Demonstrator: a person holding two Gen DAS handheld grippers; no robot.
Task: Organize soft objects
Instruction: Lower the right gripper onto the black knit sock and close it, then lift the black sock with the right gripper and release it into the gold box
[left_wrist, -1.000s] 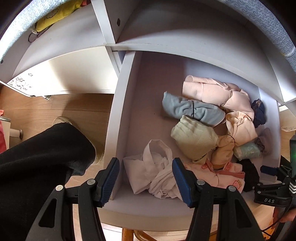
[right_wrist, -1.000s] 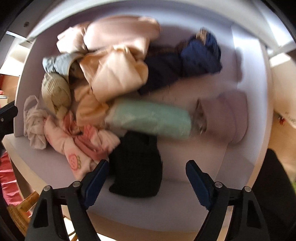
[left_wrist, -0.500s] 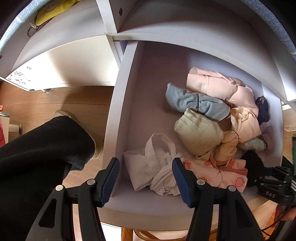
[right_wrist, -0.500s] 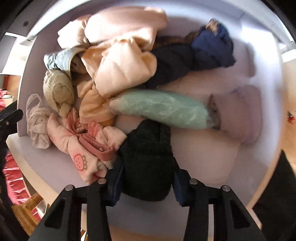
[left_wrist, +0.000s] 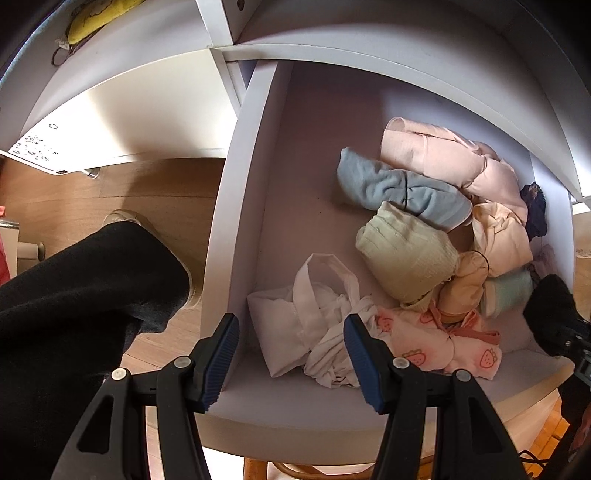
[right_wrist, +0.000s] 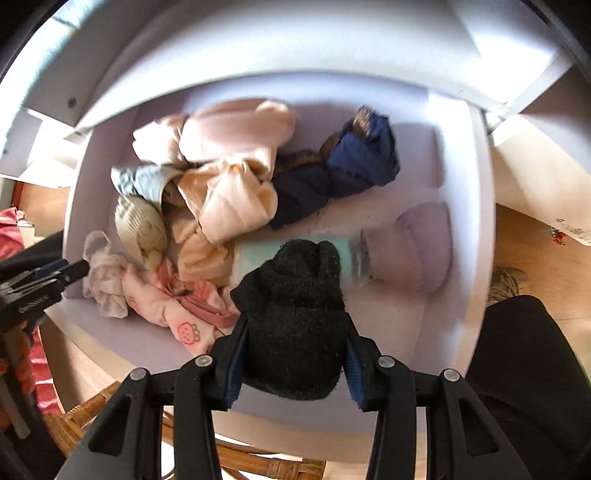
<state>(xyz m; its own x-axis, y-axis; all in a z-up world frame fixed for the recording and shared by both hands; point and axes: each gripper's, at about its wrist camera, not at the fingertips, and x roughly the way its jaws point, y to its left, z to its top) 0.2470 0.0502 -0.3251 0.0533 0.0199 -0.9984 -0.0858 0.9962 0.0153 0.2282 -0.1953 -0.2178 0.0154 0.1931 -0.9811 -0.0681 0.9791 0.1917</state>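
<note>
A black knit bundle (right_wrist: 295, 321) is clamped between the pads of the right hand-held gripper (right_wrist: 293, 363) above the drawer (right_wrist: 480, 236). The left hand-held gripper (left_wrist: 291, 356) is held wide over a white garment (left_wrist: 306, 332).

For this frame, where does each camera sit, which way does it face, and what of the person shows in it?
Left wrist: on the left gripper, looking down into the drawer at its left end, above the white cloth; open fingers, the person's black-clad leg.
Right wrist: on the right gripper, looking down over the drawer's right part; fingers shut on the black sock, black-clad leg at right.
Shared: the drawer, strawberry-print garment, white cloth, black sock; each shows the other gripper at its edge.
</note>
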